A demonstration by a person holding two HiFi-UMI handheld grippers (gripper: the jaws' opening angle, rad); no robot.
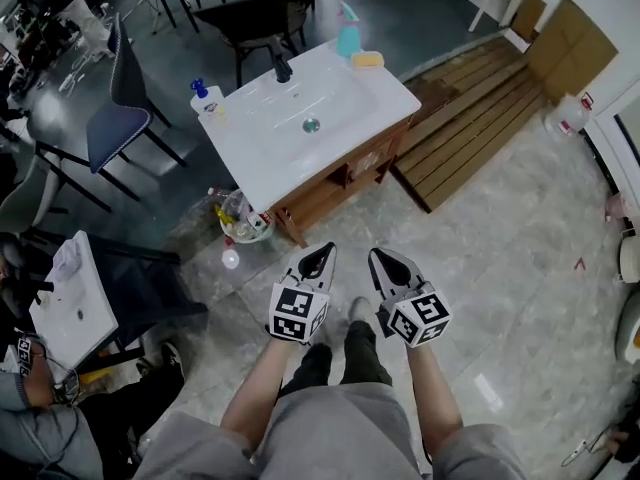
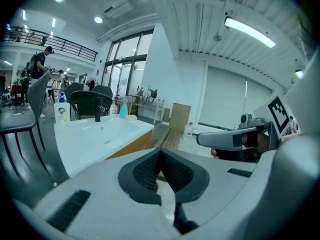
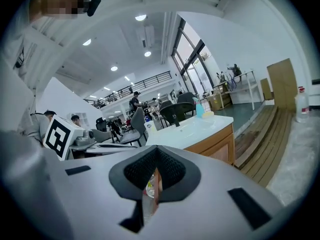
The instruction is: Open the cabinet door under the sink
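The person is standing on the pale tiled floor [image 1: 500, 298], facing the white sink [image 1: 260, 143], which is sitting well apart from them, ahead and slightly left. Beneath it the wooden cabinet [image 1: 335, 186] is turning its front their way, and the cabinet door [image 1: 368, 160] is looking shut, though any handle is too small for me to pick out. A slatted wooden platform [image 1: 480, 108] is lying just beside the cabinet's right end.

Both tools are hanging out in front of the person. The left gripper [image 1: 322, 255] is carrying its jaws pressed together on nothing, and the right gripper [image 1: 381, 259] is doing the same, with only a sliver of light between its pads. Neither is anywhere near the door.

The risks, as I'm reading them: arriving with jaws closed would mean skidding off the wood rather than catching an edge. Stepping in carelessly could mean clipping the bowl of clutter [image 1: 243, 220] at the cabinet's left foot or tripping on the platform. A hard yank could rock the soap bottle [image 1: 203, 96] and spray bottle [image 1: 348, 33] standing on top.
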